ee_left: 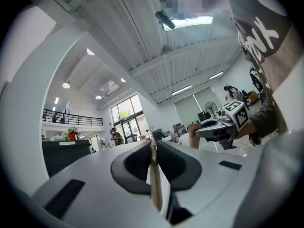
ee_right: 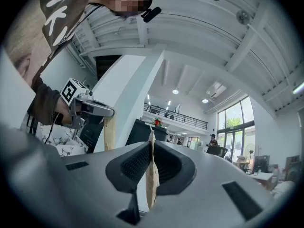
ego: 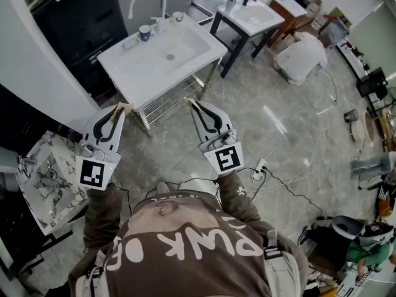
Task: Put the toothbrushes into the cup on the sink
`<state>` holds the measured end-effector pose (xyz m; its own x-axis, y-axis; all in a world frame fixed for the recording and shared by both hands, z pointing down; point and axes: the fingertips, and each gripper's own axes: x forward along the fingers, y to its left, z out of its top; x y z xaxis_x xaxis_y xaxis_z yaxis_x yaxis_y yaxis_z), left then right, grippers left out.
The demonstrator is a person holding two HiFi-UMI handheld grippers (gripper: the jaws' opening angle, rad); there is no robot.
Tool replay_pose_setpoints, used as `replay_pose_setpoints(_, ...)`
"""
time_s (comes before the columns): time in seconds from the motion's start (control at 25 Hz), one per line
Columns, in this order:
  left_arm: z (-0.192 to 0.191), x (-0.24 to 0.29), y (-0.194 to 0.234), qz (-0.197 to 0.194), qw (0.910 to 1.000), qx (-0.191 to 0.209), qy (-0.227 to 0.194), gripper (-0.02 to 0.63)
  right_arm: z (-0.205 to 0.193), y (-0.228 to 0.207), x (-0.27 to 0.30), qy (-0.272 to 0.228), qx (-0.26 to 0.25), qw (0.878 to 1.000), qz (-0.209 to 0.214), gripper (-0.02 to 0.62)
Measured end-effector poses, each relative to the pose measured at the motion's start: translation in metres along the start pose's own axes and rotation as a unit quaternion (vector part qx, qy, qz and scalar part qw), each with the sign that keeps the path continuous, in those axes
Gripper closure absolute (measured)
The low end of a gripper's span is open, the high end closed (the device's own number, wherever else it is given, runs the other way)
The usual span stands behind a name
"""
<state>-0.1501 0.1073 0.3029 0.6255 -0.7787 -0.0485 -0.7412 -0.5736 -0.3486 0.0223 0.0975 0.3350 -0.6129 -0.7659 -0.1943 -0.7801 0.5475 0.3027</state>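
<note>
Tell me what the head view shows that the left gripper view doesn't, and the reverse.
Head view only: the white sink with the cup near its faucet. Left gripper view only: ceiling lights and a railed balcony. Both: the left tongs shut on a toothbrush and the right tongs shut on a second toothbrush.

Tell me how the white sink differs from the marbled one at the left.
The white sink is plain; the marbled sink is grey-veined. The white one stands farther ahead; the marbled one sits by the left claw. Only the white one shows a cup. Both are rectangular basins.
</note>
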Motion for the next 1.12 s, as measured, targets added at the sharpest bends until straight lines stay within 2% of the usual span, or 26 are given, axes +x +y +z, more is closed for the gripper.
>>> replay_pose_setpoints(0.68, -0.019, -0.018, 0.032, -0.009, 0.9998, -0.014, -0.009, 0.571, 0.0, 0.022, 0.021, 0.019, -0.014, 1.0, -0.01, 0.566)
replay_pose_setpoints(0.92, -0.02, -0.008, 0.043, -0.013, 0.9994, -0.018, -0.026, 0.571, 0.002, 0.021, 0.032, 0.012, -0.009, 1.0, -0.015, 0.566)
replay_pose_setpoints(1.12, -0.026, 0.011, 0.051, -0.014, 0.9994, -0.02, -0.026, 0.571, -0.012, 0.013, 0.049, 0.01, -0.004, 1.0, -0.009, 0.566)
